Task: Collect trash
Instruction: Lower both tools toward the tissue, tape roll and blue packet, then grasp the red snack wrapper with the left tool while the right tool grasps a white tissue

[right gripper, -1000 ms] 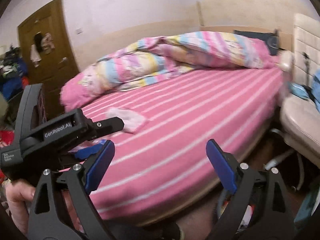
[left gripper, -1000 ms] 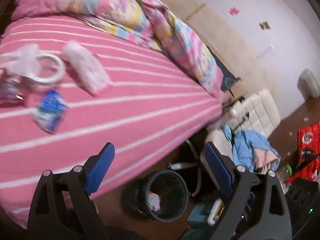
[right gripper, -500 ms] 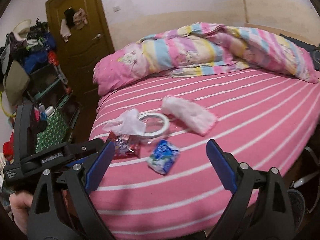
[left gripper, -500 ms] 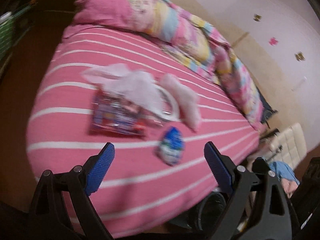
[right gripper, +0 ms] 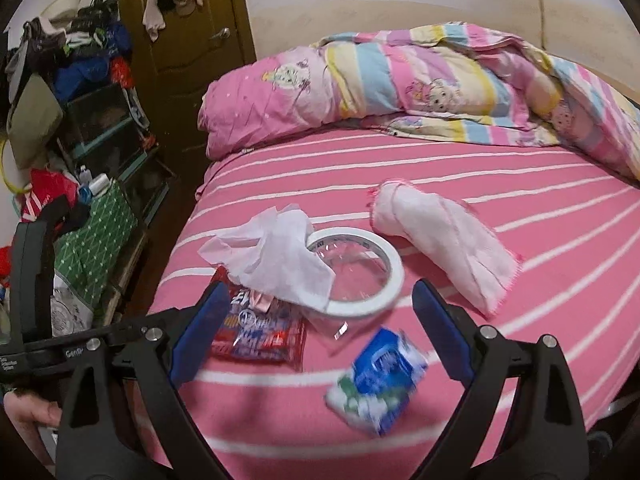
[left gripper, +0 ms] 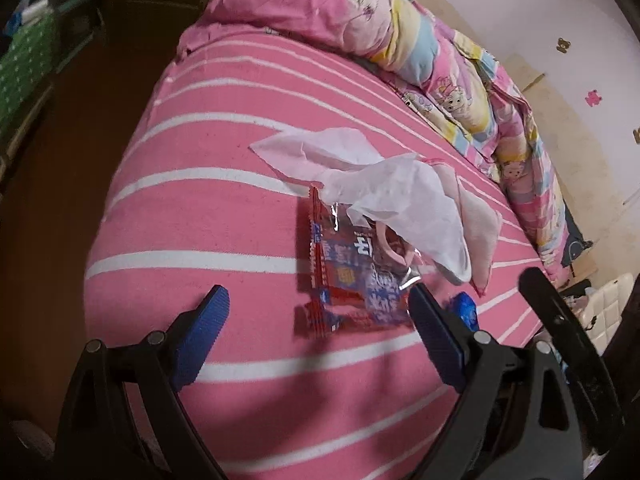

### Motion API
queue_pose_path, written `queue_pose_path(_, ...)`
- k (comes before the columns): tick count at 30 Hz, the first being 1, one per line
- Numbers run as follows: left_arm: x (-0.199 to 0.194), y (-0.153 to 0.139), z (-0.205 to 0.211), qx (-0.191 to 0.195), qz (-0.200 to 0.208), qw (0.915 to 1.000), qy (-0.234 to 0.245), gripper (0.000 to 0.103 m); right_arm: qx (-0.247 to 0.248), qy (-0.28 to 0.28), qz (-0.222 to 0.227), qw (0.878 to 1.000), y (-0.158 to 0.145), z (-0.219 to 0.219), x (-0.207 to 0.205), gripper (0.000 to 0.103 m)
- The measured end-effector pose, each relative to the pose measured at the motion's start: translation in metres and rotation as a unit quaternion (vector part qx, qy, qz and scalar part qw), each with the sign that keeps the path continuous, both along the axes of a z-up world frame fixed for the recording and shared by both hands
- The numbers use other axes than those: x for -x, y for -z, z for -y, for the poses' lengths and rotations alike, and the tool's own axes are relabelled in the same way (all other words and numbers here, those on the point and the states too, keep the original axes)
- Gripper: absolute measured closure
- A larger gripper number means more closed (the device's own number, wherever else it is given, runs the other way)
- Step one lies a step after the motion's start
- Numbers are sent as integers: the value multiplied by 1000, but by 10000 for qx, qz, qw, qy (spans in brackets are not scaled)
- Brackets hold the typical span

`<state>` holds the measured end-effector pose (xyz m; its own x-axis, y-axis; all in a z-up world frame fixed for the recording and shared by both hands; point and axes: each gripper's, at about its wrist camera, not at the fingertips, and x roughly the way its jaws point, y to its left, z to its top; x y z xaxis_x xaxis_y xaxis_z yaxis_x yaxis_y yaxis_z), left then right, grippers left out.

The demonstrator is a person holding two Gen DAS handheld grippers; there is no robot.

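Observation:
On the pink striped bed (left gripper: 224, 216) (right gripper: 520, 200) lies a red snack wrapper (left gripper: 348, 280) (right gripper: 256, 332) with a crumpled white tissue (left gripper: 384, 192) (right gripper: 276, 260) over its far end. A blue-and-white packet (right gripper: 380, 380) (left gripper: 466, 308) lies nearer the bed's edge. A white tape ring (right gripper: 360, 276) and a folded pink cloth (right gripper: 444, 248) (left gripper: 478, 228) lie beside them. My left gripper (left gripper: 316, 332) is open just in front of the wrapper. My right gripper (right gripper: 320, 332) is open above the packet and wrapper, holding nothing.
A rolled pink patterned quilt (right gripper: 400, 84) (left gripper: 360, 12) lies along the far side of the bed. A wooden door (right gripper: 180, 40) and cluttered shelves with a green bag (right gripper: 92, 240) stand left of the bed. A hand (right gripper: 28, 412) holds the left gripper's handle.
Both grippers swung from the bin and the chair side of the bed to its littered corner and moved closer to the wrapper, tissue and packet. Both stayed open.

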<state>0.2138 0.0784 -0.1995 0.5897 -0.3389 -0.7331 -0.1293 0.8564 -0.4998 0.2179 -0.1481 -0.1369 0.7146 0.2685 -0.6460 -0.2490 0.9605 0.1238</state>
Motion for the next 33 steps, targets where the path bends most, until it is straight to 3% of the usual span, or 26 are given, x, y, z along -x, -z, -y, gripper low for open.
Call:
queue_pose_path(4, -14, 13, 3, 82, -176, 9998, 53, 15, 112, -142, -15, 9998, 8, -15, -19, 11)
queue_pose_path(9, -18, 14, 12, -45, -98, 9996, 264, 17, 269, -259, -65, 9993, 20, -30, -43, 12)
queue_pose_path(11, -18, 14, 14, -56, -72, 9995, 319, 26, 329, -259, -157, 9990, 26, -32, -50, 15)
queue_pose_path(12, -18, 15, 15, -48, -69, 9993, 361, 33, 335, -268, -201, 9989, 28, -33, -53, 18)
queue_pose_path(17, -21, 19, 19, -64, -51, 9989, 469, 43, 484, -398, -403, 9972, 40, -42, -63, 32)
queue_pose_path(19, -23, 19, 21, -40, -54, 9986, 527, 53, 527, -434, -483, 9965, 43, -44, -64, 43)
queue_pose_path(21, -24, 21, 23, -32, -68, 9983, 574, 71, 544, -443, -576, 9959, 47, -44, -66, 53)
queue_pose_path(25, -25, 23, 24, 120, -105, 9979, 635, 85, 553, -446, -641, 9954, 48, -44, -66, 80)
queue_pose_path(27, -25, 24, 23, 196, -112, 9977, 642, 91, 500, -429, -632, 9958, 47, -41, -66, 87)
queue_pose_path(33, -19, 15, 21, 300, 54, 9978, 596, 94, 288, -286, -528, 9978, 40, -30, -61, 87)
